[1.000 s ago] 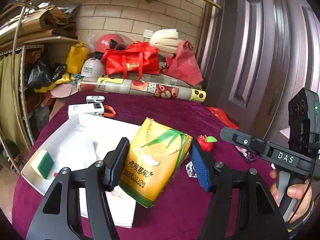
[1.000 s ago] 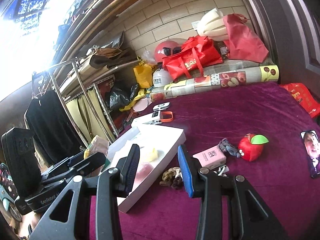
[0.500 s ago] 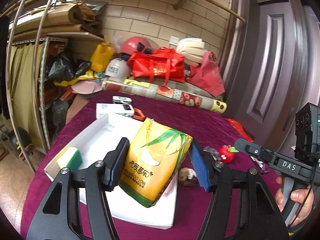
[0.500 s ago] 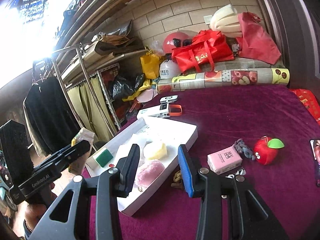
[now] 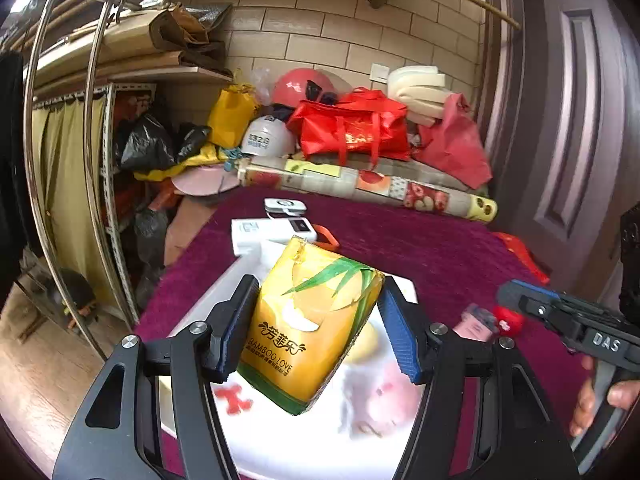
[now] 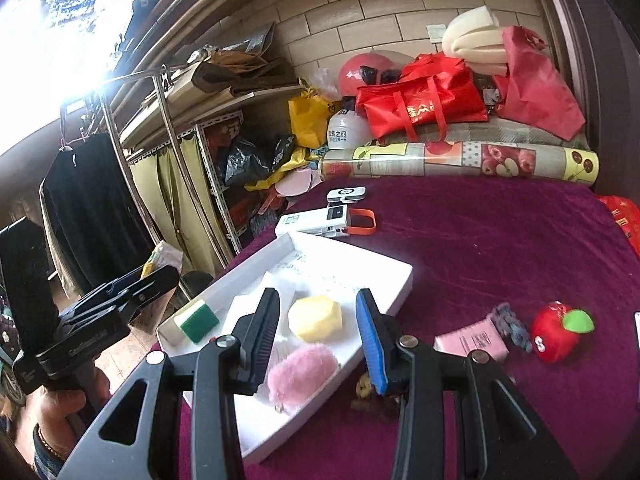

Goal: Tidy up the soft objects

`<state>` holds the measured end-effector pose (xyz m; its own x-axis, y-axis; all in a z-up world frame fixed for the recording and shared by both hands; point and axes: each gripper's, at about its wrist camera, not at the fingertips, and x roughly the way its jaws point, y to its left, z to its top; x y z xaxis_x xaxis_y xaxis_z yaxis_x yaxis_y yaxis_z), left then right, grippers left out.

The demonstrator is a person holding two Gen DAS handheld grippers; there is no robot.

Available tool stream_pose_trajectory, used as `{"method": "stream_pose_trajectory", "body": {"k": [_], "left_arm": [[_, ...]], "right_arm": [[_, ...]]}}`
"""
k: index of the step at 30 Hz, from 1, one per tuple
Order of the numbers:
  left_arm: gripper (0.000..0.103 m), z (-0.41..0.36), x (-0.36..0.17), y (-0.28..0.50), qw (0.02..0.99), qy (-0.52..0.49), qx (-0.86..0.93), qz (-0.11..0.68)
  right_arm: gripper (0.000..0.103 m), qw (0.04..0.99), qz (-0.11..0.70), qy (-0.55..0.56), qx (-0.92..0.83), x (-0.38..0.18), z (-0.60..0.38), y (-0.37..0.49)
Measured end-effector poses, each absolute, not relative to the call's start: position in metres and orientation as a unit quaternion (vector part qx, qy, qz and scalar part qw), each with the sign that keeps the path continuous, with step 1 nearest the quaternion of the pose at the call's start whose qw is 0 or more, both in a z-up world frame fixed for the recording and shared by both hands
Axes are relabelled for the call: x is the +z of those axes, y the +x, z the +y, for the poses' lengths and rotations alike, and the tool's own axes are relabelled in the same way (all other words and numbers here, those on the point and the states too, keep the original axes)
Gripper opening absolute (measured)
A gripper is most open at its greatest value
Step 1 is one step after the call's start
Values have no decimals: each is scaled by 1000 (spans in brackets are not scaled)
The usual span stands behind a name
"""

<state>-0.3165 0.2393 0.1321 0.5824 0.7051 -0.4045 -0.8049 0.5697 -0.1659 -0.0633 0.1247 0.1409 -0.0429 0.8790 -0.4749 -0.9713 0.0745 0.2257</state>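
I've got the tissue pack (image 5: 316,328), yellow w/ bamboo print, pinched between the left tongs (image 5: 316,332); both pads press its sides and it sits tilted, top leaning away from me. It hangs over the white tray (image 5: 224,284), clear of the tray floor as far as I can tell. Under and just right of the pack, blurred: a pink puff (image 5: 380,396) and a yellow sponge (image 5: 366,344).

Right tongs (image 6: 318,336) are narrow w/ nothing between the pads; pads apart, gap empty. Thru that gap I see the yellow sponge (image 6: 316,318) in the tray (image 6: 384,292), and the pink puff (image 6: 302,372) nearer me, just below it. Left of the left pad, at the tray's near-left corner, a green-and-yellow sponge (image 6: 197,320). Just under the right pad, off the tray on the purple cloth (image 6: 500,232), a brownish lump (image 6: 366,386); can't tell what it is.

Right of the right tongs on the cloth: a pink pack (image 6: 472,340), a grey knot (image 6: 512,326) touching it, then a red apple toy (image 6: 558,332). Beyond the tray, a white device (image 6: 320,220) w/ an orange strap, and a small white gadget (image 6: 346,194) behind that. Far edge: a rolled mat (image 6: 460,160) w/ red bags (image 6: 420,98) above.
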Motion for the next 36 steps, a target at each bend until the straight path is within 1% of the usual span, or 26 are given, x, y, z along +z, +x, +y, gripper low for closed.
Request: {"method": "stream_pose_trajectory", "body": {"k": [4, 8, 13, 22, 29, 30, 32, 35, 36], "left_arm": [[62, 263, 128, -296, 854, -147, 466, 177], [62, 279, 104, -280, 824, -126, 509, 216], [62, 293, 81, -280, 810, -129, 522, 235], [62, 307, 72, -288, 807, -152, 524, 226], [62, 301, 73, -289, 816, -164, 511, 215], [62, 299, 74, -289, 818, -164, 509, 213], [62, 292, 78, -291, 823, -162, 504, 206], [62, 285, 83, -293, 828, -162, 499, 196], [62, 283, 84, -294, 830, -163, 498, 194]], "right_arm": [[39, 670, 286, -90, 680, 130, 155, -63], [39, 647, 320, -105, 684, 106, 187, -71], [39, 631, 330, -126, 691, 85, 219, -85], [39, 629, 337, -117, 691, 75, 233, -77], [41, 651, 301, -108, 688, 82, 215, -78], [45, 656, 298, -101, 686, 84, 206, -74], [89, 676, 290, -87, 672, 88, 180, -57], [103, 719, 269, -83, 636, 92, 138, -22], [103, 737, 267, -87, 615, 92, 125, -9]]}}
